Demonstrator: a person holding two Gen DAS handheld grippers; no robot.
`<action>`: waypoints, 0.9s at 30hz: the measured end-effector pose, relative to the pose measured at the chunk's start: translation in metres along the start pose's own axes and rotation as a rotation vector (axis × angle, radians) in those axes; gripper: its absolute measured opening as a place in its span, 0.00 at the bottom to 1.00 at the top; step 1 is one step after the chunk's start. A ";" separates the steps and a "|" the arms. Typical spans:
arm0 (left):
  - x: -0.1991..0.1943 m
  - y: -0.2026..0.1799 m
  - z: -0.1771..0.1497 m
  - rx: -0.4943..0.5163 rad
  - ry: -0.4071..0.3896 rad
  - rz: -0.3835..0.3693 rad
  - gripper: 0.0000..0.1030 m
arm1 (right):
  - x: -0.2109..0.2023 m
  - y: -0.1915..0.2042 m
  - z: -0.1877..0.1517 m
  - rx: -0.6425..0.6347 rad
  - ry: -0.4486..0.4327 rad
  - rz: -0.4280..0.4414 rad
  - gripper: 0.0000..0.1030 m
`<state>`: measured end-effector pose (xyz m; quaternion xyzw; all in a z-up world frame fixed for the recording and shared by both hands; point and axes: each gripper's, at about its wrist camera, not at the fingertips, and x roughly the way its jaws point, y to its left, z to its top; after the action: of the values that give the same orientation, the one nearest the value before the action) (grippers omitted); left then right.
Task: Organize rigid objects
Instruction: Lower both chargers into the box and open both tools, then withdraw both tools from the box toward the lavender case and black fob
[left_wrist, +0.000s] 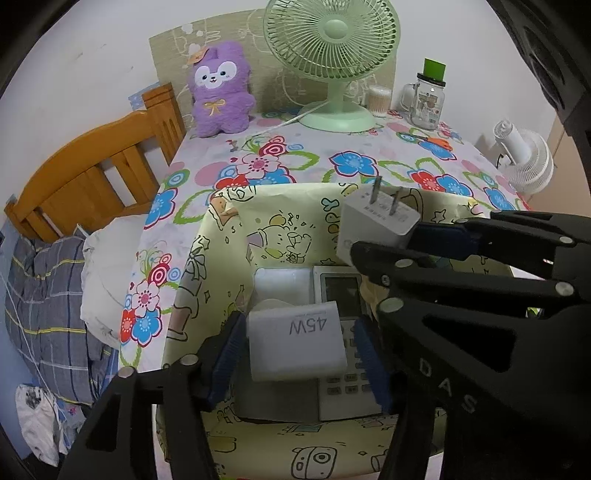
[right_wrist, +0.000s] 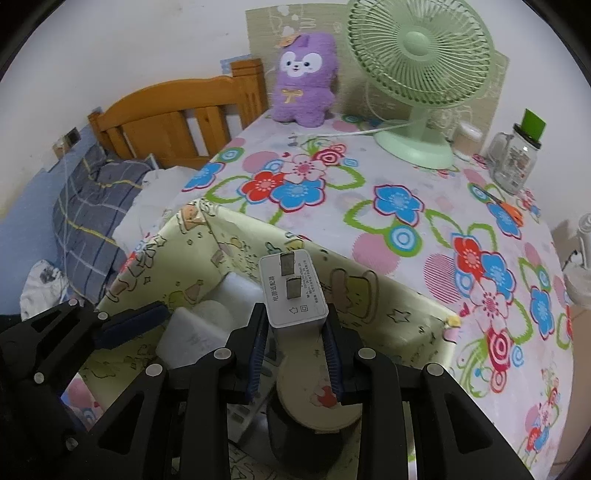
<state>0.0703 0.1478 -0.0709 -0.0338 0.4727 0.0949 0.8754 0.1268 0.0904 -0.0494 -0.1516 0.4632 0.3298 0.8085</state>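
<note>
A yellow cartoon-print storage box (left_wrist: 221, 236) stands on the flowered table; it also shows in the right wrist view (right_wrist: 388, 291). Inside lie a white remote control (left_wrist: 343, 369) and white blocks. My left gripper (left_wrist: 299, 354) is over the box with its pads either side of a white 45W charger (left_wrist: 295, 339); the pads look slightly apart from it. My right gripper (right_wrist: 295, 347) is shut on a white plug adapter (right_wrist: 293, 293), prongs up, above the box. The adapter (left_wrist: 373, 225) and right gripper (left_wrist: 406, 240) also show in the left wrist view.
A green desk fan (left_wrist: 332, 62), a purple plush toy (left_wrist: 218, 92), a glass jar with a green lid (left_wrist: 428, 99), and orange scissors (right_wrist: 509, 210) are at the table's back. A wooden bed (left_wrist: 92, 177) lies left. A white fan (left_wrist: 524, 158) is right.
</note>
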 end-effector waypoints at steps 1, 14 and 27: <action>0.000 0.000 0.000 -0.003 0.001 0.000 0.69 | 0.000 0.000 0.001 -0.002 -0.002 0.009 0.32; -0.002 -0.006 0.007 -0.005 -0.008 -0.005 0.86 | 0.001 -0.005 0.000 0.034 0.013 0.022 0.66; -0.027 -0.026 0.008 0.038 -0.069 0.008 0.93 | -0.034 -0.016 -0.011 0.045 -0.046 -0.040 0.78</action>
<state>0.0677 0.1201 -0.0450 -0.0122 0.4439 0.0904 0.8914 0.1185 0.0589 -0.0276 -0.1353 0.4488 0.3063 0.8285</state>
